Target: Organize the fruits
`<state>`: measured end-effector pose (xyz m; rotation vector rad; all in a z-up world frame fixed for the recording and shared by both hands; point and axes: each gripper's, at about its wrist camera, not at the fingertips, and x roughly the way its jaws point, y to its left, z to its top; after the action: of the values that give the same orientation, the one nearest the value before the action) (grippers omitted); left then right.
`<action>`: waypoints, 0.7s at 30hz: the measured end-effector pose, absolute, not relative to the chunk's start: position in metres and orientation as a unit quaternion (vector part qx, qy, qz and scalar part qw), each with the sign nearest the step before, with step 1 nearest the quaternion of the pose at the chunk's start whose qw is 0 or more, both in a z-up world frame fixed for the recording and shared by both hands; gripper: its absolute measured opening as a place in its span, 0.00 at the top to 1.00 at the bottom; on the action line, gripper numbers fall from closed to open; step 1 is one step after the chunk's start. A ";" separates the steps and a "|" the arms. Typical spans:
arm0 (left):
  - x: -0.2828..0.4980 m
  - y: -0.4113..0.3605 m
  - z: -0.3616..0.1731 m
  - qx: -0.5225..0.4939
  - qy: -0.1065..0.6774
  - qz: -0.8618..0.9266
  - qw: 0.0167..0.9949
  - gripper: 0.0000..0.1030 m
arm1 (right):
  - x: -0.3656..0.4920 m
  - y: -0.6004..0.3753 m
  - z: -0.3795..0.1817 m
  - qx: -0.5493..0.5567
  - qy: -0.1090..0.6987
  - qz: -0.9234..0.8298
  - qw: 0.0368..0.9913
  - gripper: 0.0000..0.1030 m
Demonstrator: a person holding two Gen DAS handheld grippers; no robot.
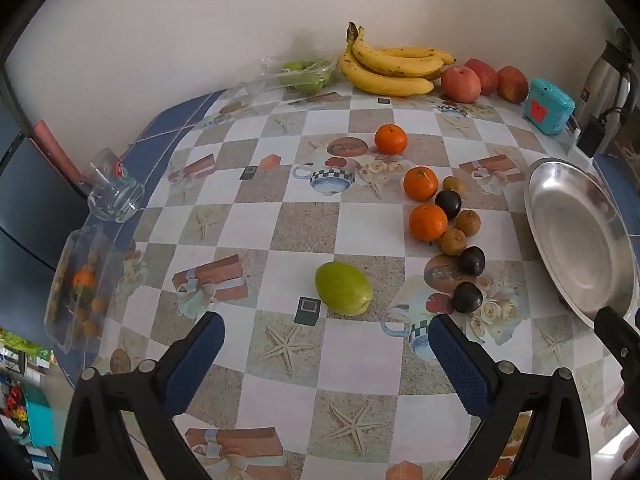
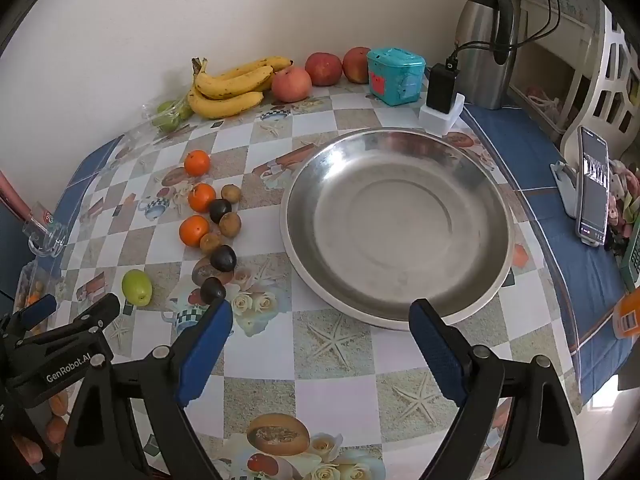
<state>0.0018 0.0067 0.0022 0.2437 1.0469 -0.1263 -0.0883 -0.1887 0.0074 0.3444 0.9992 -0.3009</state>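
Left wrist view: left gripper (image 1: 326, 342) fingers spread, empty, above oval green fruit (image 1: 343, 288); right gripper (image 2: 320, 330) spread, empty, before round steel dish (image 2: 496, 208).

You have a bright, many-coloured spread in front of you.

Your tablecloth (image 2: 344, 364) is a checker of white, grey-sand and beige squares printed with starfish, roses, teapots and brick-red gift boxes, edged in blue. The bananas (image 1: 392, 68) are yellow with brown specks; the apples (image 1: 460, 84) are red fading to pinkish-yellow. You see three vivid tangerines (image 1: 427, 222), dark purple-black plums (image 1: 467, 297) and dull tan-brown small fruits (image 1: 453, 241). The lone guava (image 1: 343, 288) is light green. Your dish (image 2: 496, 184) is bare silver metal. The box (image 2: 396, 76) is teal with a red patch. Your grippers' pads (image 2: 204, 356) are dark blue on black frames.
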 end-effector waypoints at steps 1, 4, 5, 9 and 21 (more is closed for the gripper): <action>0.002 0.007 0.002 0.116 0.498 -0.060 0.857 0.00 | -0.088 -0.188 0.007 0.163 0.475 -0.143 0.853 0.12; 0.002 0.007 0.002 0.116 0.498 -0.061 0.857 0.00 | -0.088 -0.188 0.011 0.162 0.475 -0.143 0.853 0.12; 0.002 0.007 0.002 0.116 0.498 -0.061 0.857 0.00 | -0.088 -0.188 0.011 0.162 0.475 -0.143 0.853 0.12; 0.001 0.007 0.002 0.116 0.498 -0.060 0.857 0.00 | -0.088 -0.188 0.010 0.162 0.474 -0.143 0.853 0.12; 0.001 0.008 0.001 0.113 0.499 -0.060 0.857 0.00 | -0.088 -0.187 0.009 0.161 0.475 -0.144 0.853 0.12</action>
<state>0.0008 0.0080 0.0008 0.2379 1.0477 -0.1255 -0.0880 -0.1868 0.0093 0.3397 0.9984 -0.3024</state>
